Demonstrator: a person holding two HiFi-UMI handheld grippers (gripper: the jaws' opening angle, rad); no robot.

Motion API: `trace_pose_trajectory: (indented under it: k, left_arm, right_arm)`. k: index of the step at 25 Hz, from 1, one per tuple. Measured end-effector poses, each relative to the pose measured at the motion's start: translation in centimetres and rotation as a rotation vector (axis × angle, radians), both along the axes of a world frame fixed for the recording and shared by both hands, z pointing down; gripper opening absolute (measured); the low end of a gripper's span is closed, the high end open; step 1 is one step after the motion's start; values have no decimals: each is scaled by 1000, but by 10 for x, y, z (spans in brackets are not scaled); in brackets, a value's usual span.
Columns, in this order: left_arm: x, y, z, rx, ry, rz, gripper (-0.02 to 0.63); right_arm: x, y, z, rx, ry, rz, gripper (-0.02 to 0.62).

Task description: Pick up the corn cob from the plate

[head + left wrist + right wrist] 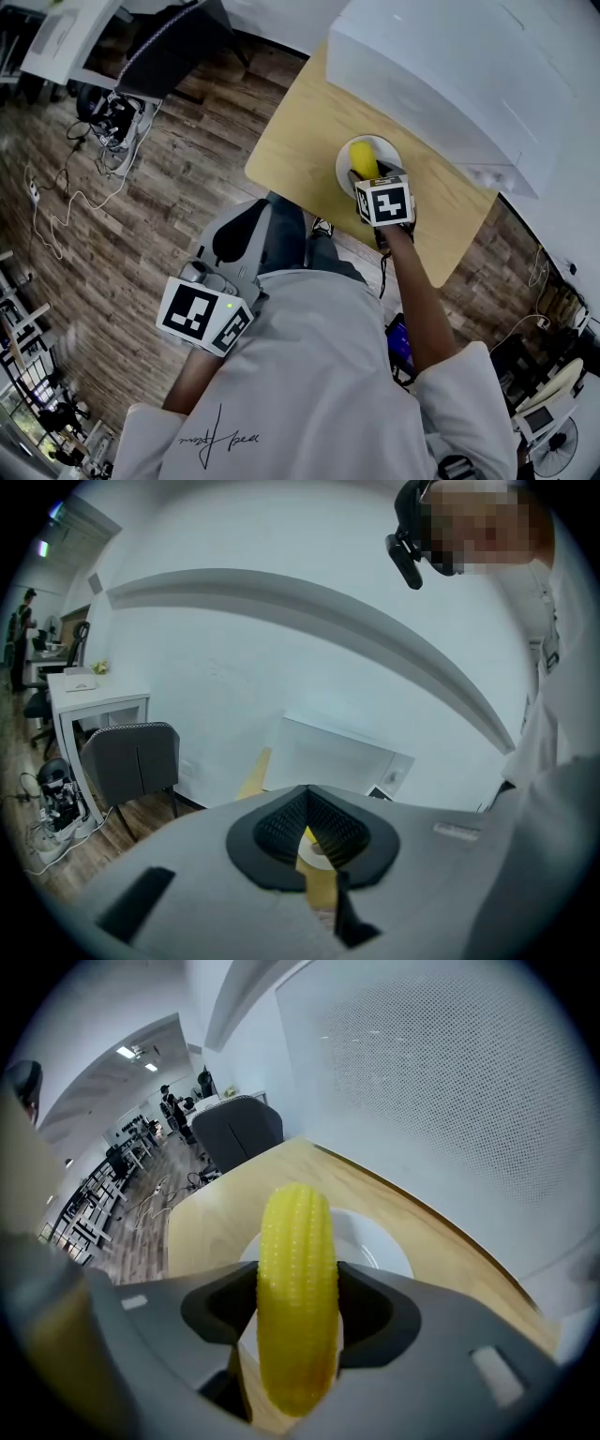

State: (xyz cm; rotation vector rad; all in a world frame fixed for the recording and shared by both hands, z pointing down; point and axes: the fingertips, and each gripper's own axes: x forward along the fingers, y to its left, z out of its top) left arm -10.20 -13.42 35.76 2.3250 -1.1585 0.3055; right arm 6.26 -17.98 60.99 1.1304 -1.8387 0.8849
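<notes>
Right gripper view alone shows right gripper (298, 1321) clamping corn cob (297, 1269) over plate (380, 1246); left gripper's (307, 829) jaws together.

Bright, even indoor light fills all three views. Small ceiling lamps (127, 1052) glow far off in the right gripper view, and only soft, faint shadows lie on the pale wood of the table (300, 141). Both gripper views are strongly wide-angle, ringed by black corners, with straight lines bowed toward the edges. The left gripper view is hazy and washed out, while the corn cob (297, 1288) in the right gripper view stands fairly sharp, its near end soft.
</notes>
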Motion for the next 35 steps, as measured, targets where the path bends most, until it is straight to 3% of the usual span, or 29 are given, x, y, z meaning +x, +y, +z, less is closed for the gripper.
trace_pose_trajectory:
  k: [35]
  left_arm:
    - [17, 12, -8, 29, 20, 24, -8]
  right_arm:
    - [7, 13, -38, 48, -112, 68, 262]
